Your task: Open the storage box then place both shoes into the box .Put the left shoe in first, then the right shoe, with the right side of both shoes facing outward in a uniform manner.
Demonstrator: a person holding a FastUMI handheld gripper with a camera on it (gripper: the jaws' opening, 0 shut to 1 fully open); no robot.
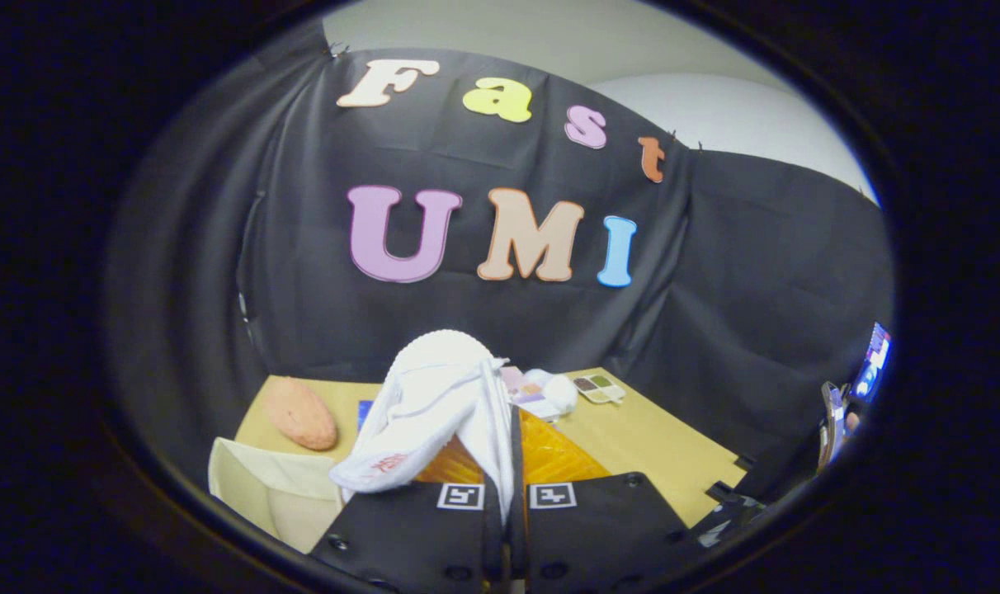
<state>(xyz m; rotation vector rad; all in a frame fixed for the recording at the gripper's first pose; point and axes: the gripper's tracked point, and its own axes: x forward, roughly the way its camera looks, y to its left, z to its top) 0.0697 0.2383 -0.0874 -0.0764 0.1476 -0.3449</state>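
- The tongs [506, 516] are seen at the bottom centre of the frame, their two fingers brought almost together and clamped on the edge of a white slipper [434, 404].
- The white slipper is held lifted above the surface, its rounded toe pointing up toward the centre of the frame and its open end drooping to the lower left, where red print is seen.
- An orange, lattice-patterned storage box [554, 454] is seen just beyond the fingers, partly hidden behind the slipper.
- The tan surface [648, 441] is spread across the lower middle of the frame.
- A pinkish oval object [300, 412] is laid at the left of the surface, and a cream cloth bag [261, 487] is set below it at the lower left.
- A small makeup palette [599, 388] and a white rounded item [559, 393] are placed at the far edge of the surface, right of the slipper.
- Black cloth is hung behind the surface as the booth's wall.
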